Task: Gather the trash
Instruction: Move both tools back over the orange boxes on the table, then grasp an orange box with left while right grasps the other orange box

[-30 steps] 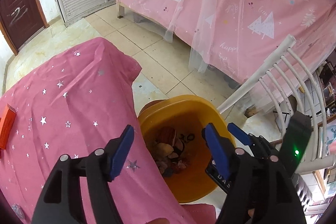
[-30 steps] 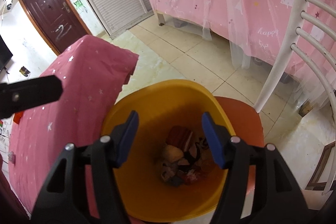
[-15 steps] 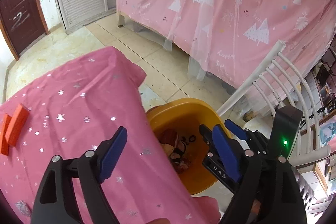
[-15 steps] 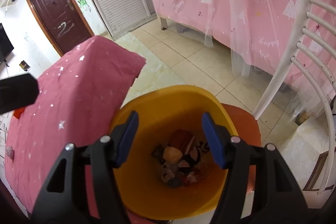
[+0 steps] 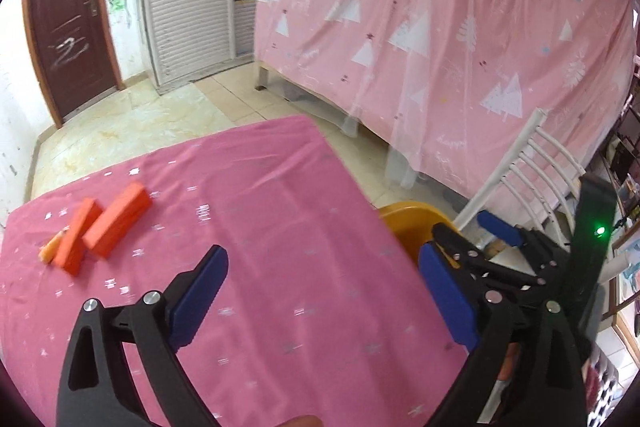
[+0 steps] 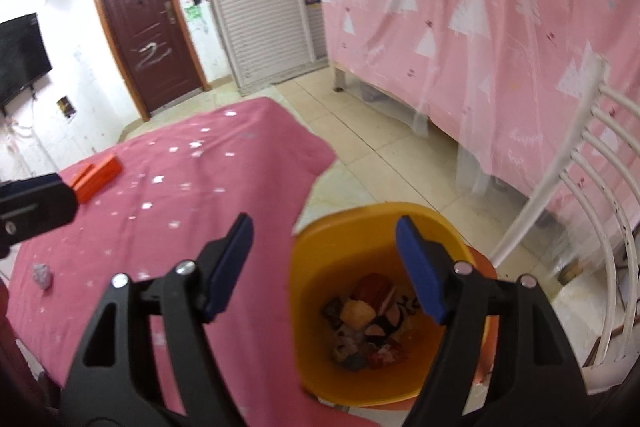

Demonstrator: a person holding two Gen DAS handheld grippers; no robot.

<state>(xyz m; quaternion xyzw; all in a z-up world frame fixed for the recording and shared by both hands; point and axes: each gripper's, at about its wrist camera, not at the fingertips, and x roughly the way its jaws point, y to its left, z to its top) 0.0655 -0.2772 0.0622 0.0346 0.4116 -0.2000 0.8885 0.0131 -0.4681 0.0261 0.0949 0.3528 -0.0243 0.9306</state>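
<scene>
Left gripper (image 5: 320, 291) jaws just opened wide, empty, over the pink star-print tablecloth (image 5: 280, 195). Right gripper (image 6: 324, 267) also just opened, empty. Mixed wrapper trash (image 6: 370, 323) sits in the yellow plastic bin (image 6: 320, 347), lower centre. Orange blocks (image 5: 100, 227) at left.

Below me the yellow bin (image 6: 320, 367) stands upright just off the worktop's (image 5: 280, 187) edge, mixed wrappers and scraps (image 6: 370, 323) heaped in its bottom. On the pink starred cloth two orange blocks (image 5: 106, 223) lie side by side at the far left, and a small crumpled grey wad (image 6: 42, 275) lies near the left edge.
</scene>
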